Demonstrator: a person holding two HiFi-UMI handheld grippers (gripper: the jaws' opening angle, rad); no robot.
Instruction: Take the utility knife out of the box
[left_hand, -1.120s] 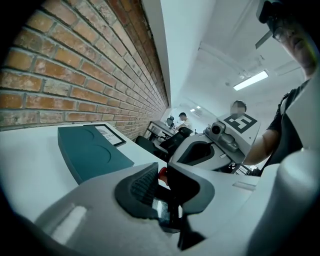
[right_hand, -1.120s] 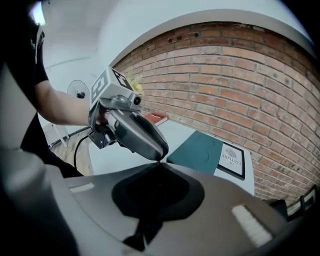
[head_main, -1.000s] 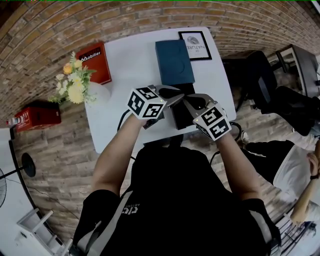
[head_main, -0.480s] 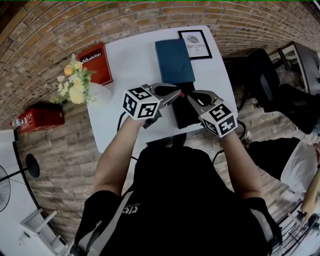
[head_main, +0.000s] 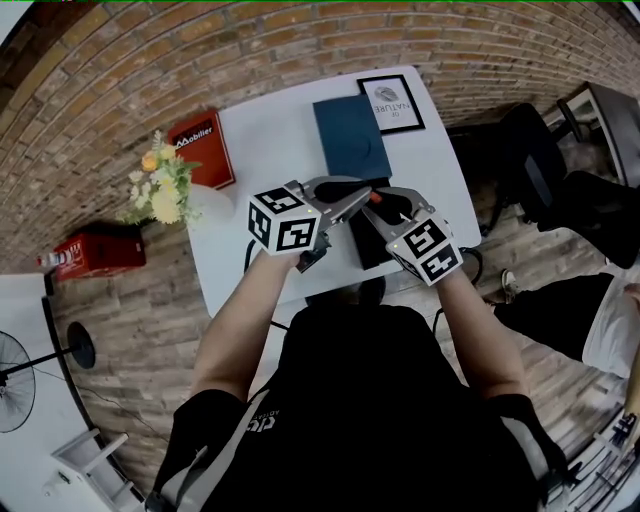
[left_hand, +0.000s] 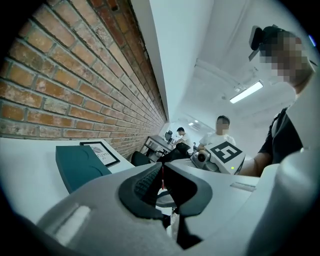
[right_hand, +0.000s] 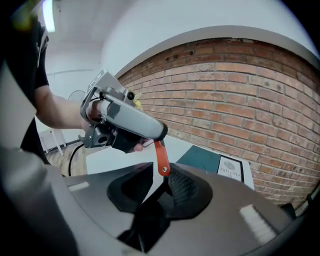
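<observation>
Head view: a white table (head_main: 260, 140) set against a brick wall, with both grippers meeting above a black box (head_main: 368, 242) at frame centre. The left gripper (head_main: 358, 197) reaches in from the left and the right gripper (head_main: 382, 204) from the lower right, their tips almost touching. The utility knife (head_main: 371, 197), an orange-red strip, shows as a small spot between the two tips, lifted above the box and clear of the table.

Left gripper view: the jaws are clenched on the knife, seen only as a thin red edge pinched between the dark pads.

Right gripper view: the knife hangs downward from the closed tips of the left gripper, at centre frame. Its lower end reaches the gap of the right gripper's jaws. These jaws stand apart and are opening; the pads do not squeeze the strip, though whether it brushes the right-hand pad cannot be told.

Other items, head view: a flat teal slab (head_main: 350, 135) lies just beyond the box toward the top of the frame. A framed print (head_main: 390, 100) lies beside the slab at upper right. A red carton (head_main: 205, 150) and a bunch of flowers (head_main: 160, 188) stand at the table's left edge.
</observation>
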